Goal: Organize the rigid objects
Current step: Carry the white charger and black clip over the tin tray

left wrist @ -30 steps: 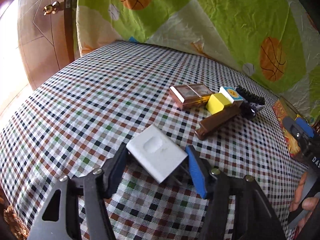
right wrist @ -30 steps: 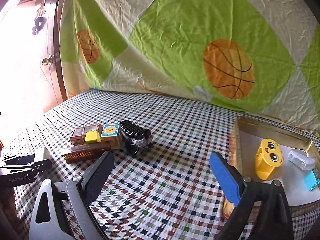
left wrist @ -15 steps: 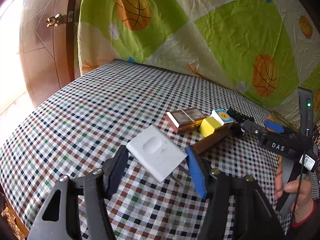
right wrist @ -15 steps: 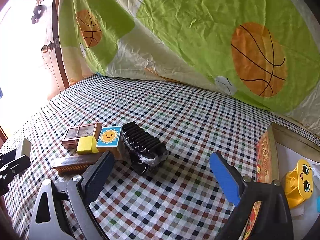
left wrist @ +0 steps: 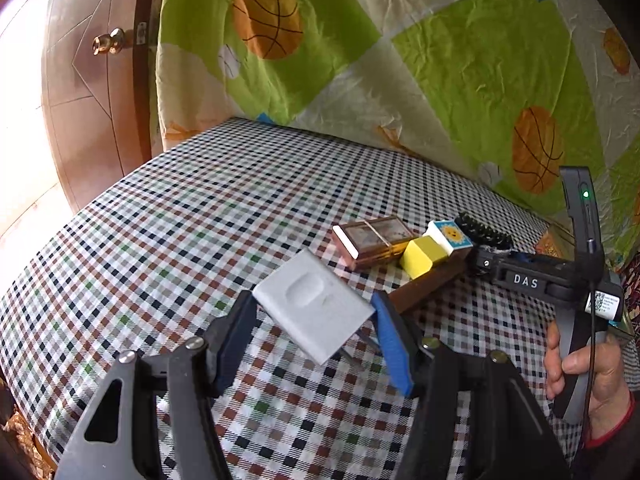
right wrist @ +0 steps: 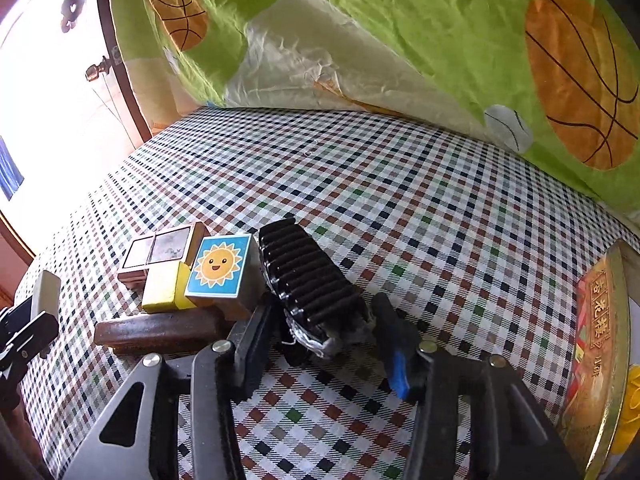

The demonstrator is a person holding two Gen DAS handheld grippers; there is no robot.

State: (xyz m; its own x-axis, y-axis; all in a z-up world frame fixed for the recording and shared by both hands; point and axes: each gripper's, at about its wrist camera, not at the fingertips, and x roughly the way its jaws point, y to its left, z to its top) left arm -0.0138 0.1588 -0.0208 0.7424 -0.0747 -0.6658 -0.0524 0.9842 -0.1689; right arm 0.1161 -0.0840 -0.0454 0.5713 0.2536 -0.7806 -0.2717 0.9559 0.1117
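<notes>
White charger point(left wrist: 314, 305) sits clamped inside left gripper point(left wrist: 312, 330), above tablecloth point(left wrist: 168, 216).

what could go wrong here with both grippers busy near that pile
1. The right gripper straddles the black ribbed object, which sits against the sun block; closing or lifting may drag the block.
2. The left gripper pinches the white charger tilted, near its corners, so it could twist or slip out.
3. The brown bar under the blocks may shift, toppling the yellow block.
</notes>
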